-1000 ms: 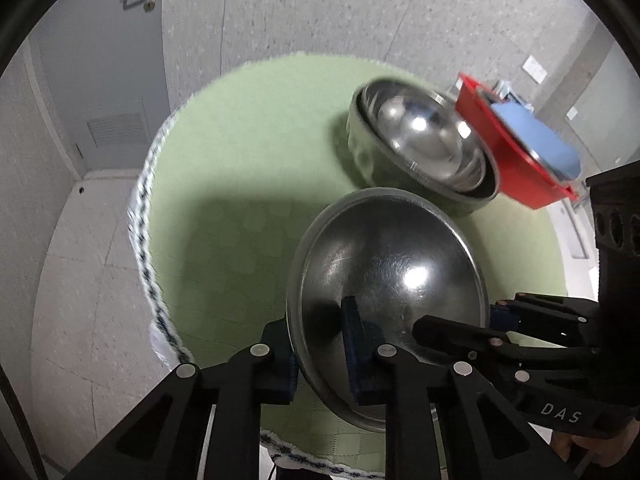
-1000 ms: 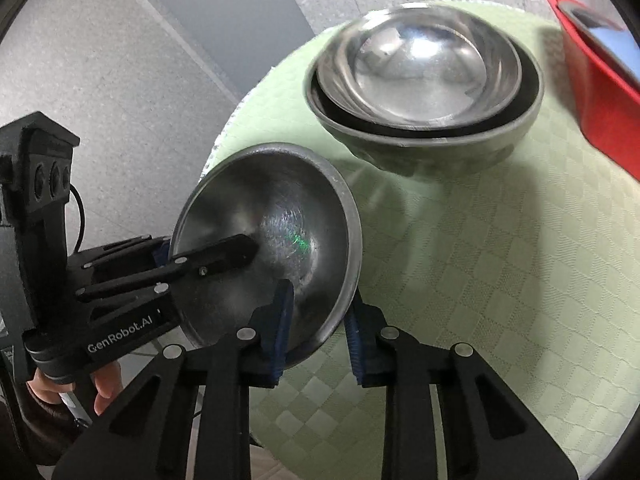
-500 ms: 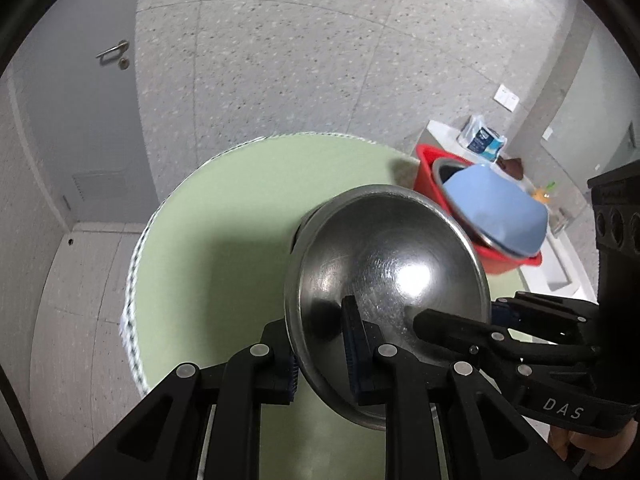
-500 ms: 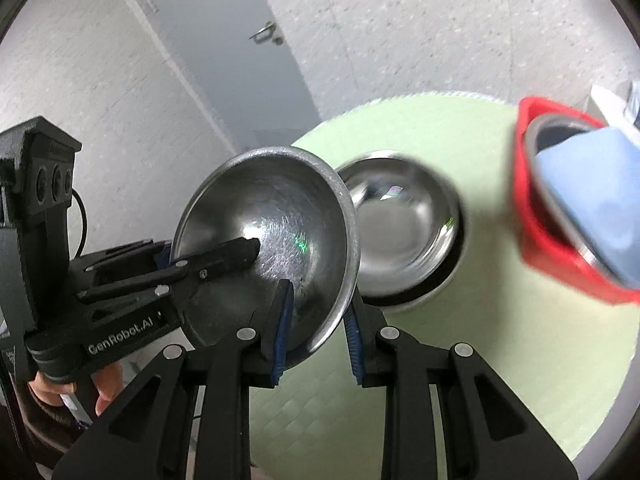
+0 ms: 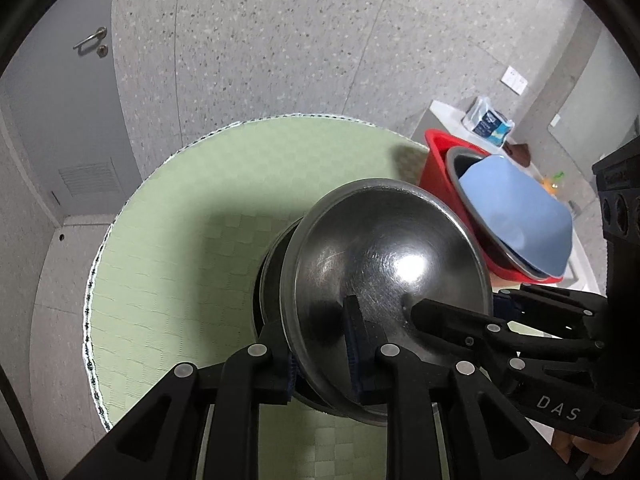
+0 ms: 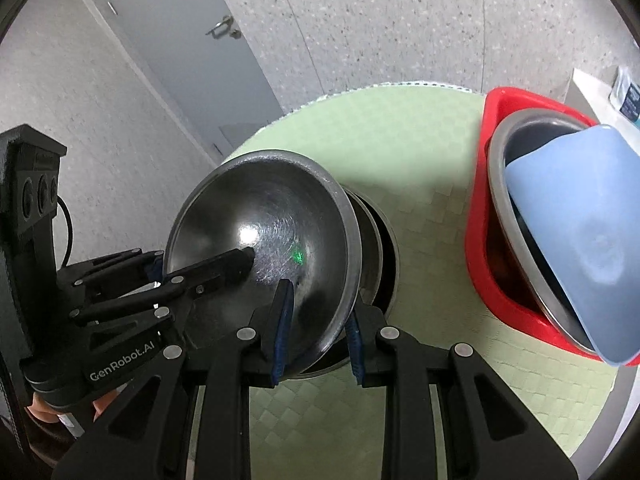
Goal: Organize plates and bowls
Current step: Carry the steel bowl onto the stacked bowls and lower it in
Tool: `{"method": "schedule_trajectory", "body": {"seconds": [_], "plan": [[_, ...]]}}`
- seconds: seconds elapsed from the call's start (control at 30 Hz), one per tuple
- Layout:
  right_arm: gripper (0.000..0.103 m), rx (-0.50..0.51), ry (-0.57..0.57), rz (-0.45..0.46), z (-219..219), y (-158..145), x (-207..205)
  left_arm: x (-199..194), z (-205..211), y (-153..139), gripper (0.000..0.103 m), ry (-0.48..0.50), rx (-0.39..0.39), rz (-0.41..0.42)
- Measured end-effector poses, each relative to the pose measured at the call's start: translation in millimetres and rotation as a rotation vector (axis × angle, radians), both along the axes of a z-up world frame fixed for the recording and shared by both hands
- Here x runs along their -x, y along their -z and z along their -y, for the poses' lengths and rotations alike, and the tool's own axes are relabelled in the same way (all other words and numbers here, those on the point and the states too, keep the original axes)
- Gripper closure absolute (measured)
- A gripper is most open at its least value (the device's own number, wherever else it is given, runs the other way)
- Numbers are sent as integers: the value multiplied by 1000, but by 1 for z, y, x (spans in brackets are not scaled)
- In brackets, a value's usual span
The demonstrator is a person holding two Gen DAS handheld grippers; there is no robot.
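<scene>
Both grippers hold one small steel bowl by opposite sides of its rim, tilted, in the air. My left gripper is shut on its near rim. My right gripper is shut on the rim at the other side; the bowl also shows in the right wrist view. Right behind and below it, the stacked steel bowls stand on the round green table, mostly hidden. A red basin at the right holds a steel bowl and a blue plate leaning in it.
The table edge with its white trim curves at the left, with grey floor beyond. A grey door stands in the wall behind. A white shelf with a blue packet is behind the red basin.
Both grippers have carried the small bowl forward to just over the stacked bowls, which it now largely covers. The red basin with the blue plate has come fully into view.
</scene>
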State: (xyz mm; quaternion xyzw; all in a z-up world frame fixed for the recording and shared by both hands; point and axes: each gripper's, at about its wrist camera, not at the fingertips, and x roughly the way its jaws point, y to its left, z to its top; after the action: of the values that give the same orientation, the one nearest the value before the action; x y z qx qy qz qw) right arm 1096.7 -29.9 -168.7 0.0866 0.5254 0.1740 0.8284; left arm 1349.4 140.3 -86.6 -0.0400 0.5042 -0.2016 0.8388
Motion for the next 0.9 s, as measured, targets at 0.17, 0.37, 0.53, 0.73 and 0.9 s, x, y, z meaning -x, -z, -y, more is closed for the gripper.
{"method": "schedule_trajectory", "body": {"seconds": [0.17, 0.37, 0.53, 0.73, 0.9], "plan": [[78, 6, -14, -19, 0, 2, 3, -6, 5, 9, 84, -5, 0, -24], [76, 3, -19, -48, -1, 11, -5, -14, 10, 16, 83, -7, -4, -39], [72, 6, -8, -53, -2, 8, -8, -18, 17, 17, 76, -3, -13, -42], [65, 18, 12, -50, 0, 0, -8, -14, 18, 18, 71, -22, 4, -54], [50, 19, 41, -46, 9, -4, -4, -9, 12, 17, 59, -41, 24, -54]]}}
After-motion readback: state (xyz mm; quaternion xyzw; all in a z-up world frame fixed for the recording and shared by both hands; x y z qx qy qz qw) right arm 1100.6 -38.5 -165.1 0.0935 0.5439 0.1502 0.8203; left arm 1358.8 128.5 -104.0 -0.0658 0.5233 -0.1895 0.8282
